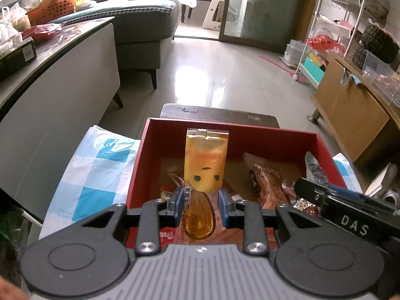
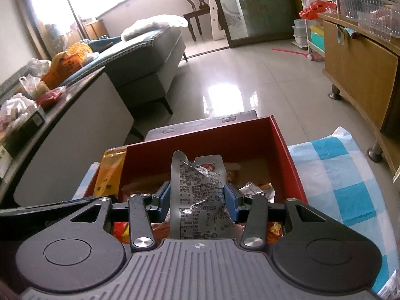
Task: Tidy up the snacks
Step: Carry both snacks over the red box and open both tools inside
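Our left gripper [image 1: 199, 201] clamps an orange jelly pouch [image 1: 205, 165] above the red box [image 1: 250, 132]; our right gripper [image 2: 197, 198] pinches a silver packet [image 2: 197, 182] there. Several snacks already lie inside; these two remain.

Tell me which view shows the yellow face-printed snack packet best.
Left wrist. The yellow face-printed snack packet stands upright, full front visible, clamped by the left gripper. Right wrist shows only a sliver beside the red box.
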A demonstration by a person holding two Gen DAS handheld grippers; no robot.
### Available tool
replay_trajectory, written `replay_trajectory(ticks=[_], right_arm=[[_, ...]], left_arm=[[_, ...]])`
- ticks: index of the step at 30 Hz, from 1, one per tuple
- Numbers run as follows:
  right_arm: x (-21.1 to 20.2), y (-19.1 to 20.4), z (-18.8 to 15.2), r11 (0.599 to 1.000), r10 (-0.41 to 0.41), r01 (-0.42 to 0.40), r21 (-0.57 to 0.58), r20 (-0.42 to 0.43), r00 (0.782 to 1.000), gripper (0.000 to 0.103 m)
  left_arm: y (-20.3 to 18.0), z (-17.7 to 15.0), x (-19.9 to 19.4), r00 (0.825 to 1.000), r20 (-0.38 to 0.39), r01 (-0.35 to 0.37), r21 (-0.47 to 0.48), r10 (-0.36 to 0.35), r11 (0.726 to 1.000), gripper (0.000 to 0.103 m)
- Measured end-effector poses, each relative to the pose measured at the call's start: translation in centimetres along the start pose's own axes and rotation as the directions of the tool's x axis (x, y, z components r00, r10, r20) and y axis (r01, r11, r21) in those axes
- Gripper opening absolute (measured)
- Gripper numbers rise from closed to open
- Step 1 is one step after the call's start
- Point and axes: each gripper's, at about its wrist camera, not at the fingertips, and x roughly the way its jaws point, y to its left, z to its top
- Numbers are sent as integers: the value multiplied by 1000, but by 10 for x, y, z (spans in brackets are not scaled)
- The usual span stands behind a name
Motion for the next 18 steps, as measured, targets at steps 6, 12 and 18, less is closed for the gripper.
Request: replay_trajectory(ticks=[6,12,18], right_arm=[[-2,5,1,999,-15,15,-28,6,1000,73],[-7,6,1,1000,-16,16,-25,7,1000,73],[-15,14,0,999,-14,14,-47,10,1000,76]], left_arm=[[-4,-2,-3,999,10,-30,23,30,999,27],[-5,-3,-9,999,16,-37,36,37,999,31],[-5,-5,-18,999,22,-39,45,38,998,31]])
